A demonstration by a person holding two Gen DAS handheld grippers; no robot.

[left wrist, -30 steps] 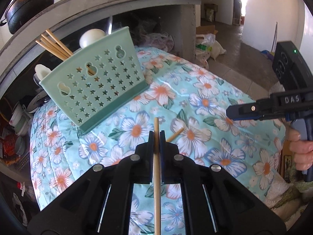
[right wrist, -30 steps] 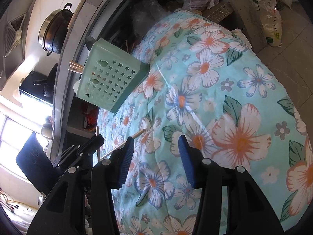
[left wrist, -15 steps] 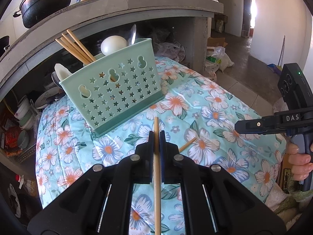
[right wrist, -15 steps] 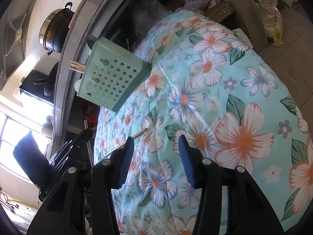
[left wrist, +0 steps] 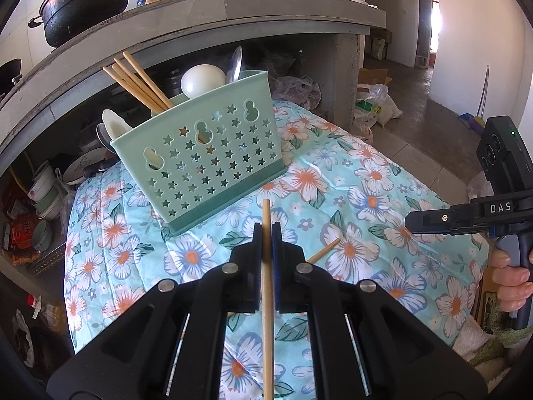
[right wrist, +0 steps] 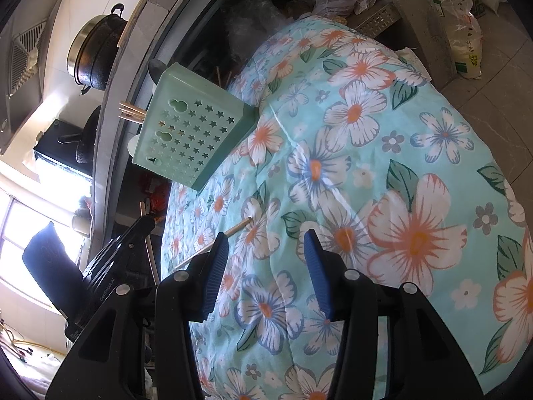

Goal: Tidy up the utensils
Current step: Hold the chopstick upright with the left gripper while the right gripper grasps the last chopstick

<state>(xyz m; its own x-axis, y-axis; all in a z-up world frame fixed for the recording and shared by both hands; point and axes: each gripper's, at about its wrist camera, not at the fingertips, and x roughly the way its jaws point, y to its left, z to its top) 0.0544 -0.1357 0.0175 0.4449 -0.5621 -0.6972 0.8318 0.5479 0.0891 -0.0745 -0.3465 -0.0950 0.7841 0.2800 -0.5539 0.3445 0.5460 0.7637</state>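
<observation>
A mint-green utensil caddy (left wrist: 206,156) with star cut-outs stands on the floral cloth (left wrist: 349,180), with several wooden chopsticks (left wrist: 140,81) and a white spoon (left wrist: 202,80) in it. My left gripper (left wrist: 266,230) is shut on a wooden chopstick (left wrist: 267,286), whose tip points at the caddy's base from just in front. A second chopstick (left wrist: 323,250) lies on the cloth to the right; in the right wrist view this chopstick (right wrist: 237,228) lies beside the left finger. My right gripper (right wrist: 265,250) is open above the cloth with nothing between its fingers, and the caddy (right wrist: 193,130) sits beyond it.
A concrete counter (left wrist: 233,10) overhangs the caddy, with a black pot (left wrist: 83,3) and bottles on top. Stacked bowls (left wrist: 46,183) sit in the dark space at the left. Bags (left wrist: 376,106) lie on the floor at the right. A hand (left wrist: 509,280) grips the right gripper's handle.
The left gripper with its chopstick rolled slightly and shifted, so the caddy now sits lower and more level in its view. The right gripper has stayed still.
</observation>
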